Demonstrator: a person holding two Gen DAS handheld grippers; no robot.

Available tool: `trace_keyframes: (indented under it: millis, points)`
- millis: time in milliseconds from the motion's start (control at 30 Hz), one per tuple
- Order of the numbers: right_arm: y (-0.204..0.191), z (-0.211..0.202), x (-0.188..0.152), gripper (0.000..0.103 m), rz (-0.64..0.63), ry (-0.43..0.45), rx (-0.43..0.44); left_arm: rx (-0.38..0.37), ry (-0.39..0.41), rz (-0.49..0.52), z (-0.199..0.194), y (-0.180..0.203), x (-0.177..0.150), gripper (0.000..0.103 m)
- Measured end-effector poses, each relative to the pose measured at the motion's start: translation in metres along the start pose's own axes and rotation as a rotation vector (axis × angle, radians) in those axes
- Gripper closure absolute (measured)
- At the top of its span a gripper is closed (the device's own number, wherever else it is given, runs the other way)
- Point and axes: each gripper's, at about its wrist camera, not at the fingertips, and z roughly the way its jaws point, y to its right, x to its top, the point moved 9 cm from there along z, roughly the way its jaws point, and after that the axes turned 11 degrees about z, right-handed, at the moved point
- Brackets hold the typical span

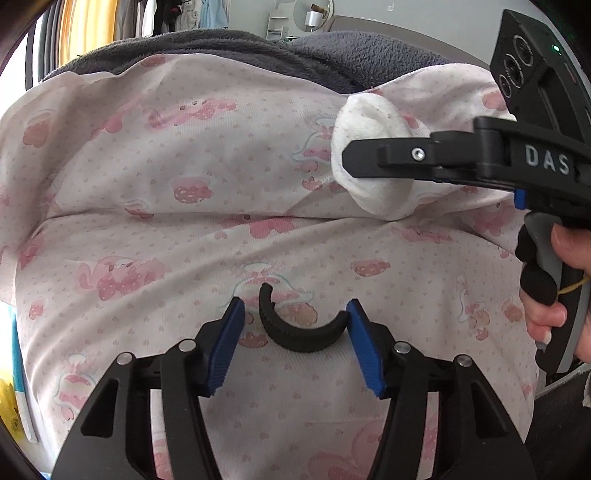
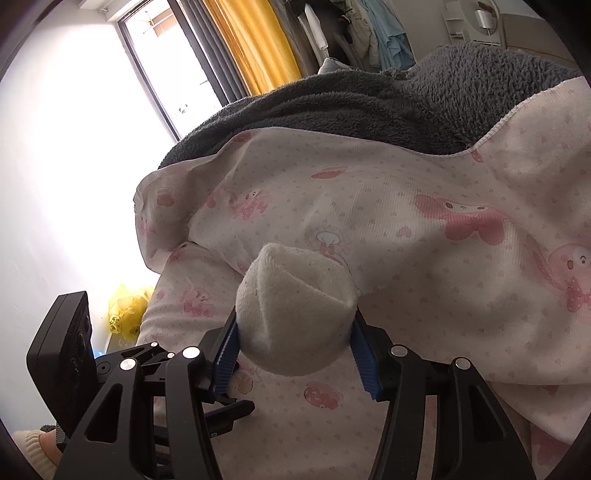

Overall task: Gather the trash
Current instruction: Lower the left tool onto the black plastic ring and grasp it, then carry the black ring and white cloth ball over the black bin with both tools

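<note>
The right gripper (image 2: 295, 343) is clamped on one white rolled sock (image 2: 295, 310), a blue pad pressed into each side of the bundle; the sock is a stubby roll with no strong long axis, its folded, creased end turned away from the gripper's camera towards the bedding beyond; in the left wrist view the same gripper (image 1: 354, 157) reaches in from the right edge, one black finger lying across the sock (image 1: 373, 155), and a person's hand (image 1: 554, 291) grips the handle below it. The left gripper (image 1: 295, 332) has its blue pads about one black curved piece (image 1: 295, 328), a ribbed arc shaped like a C; its open side faces away from the camera, so its two tips point up the picture, and its span runs crosswise between the fingers; the right tip touches the right pad, while the left tip stands a little clear of the left pad, so the jaws are not yet squeezing it; the piece lies on the pink patterned sheet (image 1: 184, 229). Both grippers are above that one sheet, white with pink cartoon prints; past its far hem lies one grey fleece blanket (image 2: 406, 107). Farther out, the right wrist view shows one yellow curtain (image 2: 255, 40) beside a bright window (image 2: 162, 62), hanging clothes (image 2: 376, 33) and one crumpled yellow bag (image 2: 125, 310) low beside the bed.
</note>
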Motion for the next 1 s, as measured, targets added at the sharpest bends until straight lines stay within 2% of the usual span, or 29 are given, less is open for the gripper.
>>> trace_keyframes:
  millis: [367, 700, 1000]
  points:
    - [-0.008, -0.004, -0.001, 0.047, -0.038, -0.002, -0.009, 0.002, 0.004, -0.002, 0.013, -0.001, 0.01, 0.055]
    - [-0.027, -0.001, -0.008, 0.047, -0.046, -0.003, -0.003, 0.038, 0.056, -0.056, -0.019, -0.012, 0.004, 0.056]
    - [-0.068, -0.002, -0.019, 0.047, -0.079, 0.001, 0.031, 0.095, 0.076, -0.108, -0.061, -0.038, -0.02, 0.056]
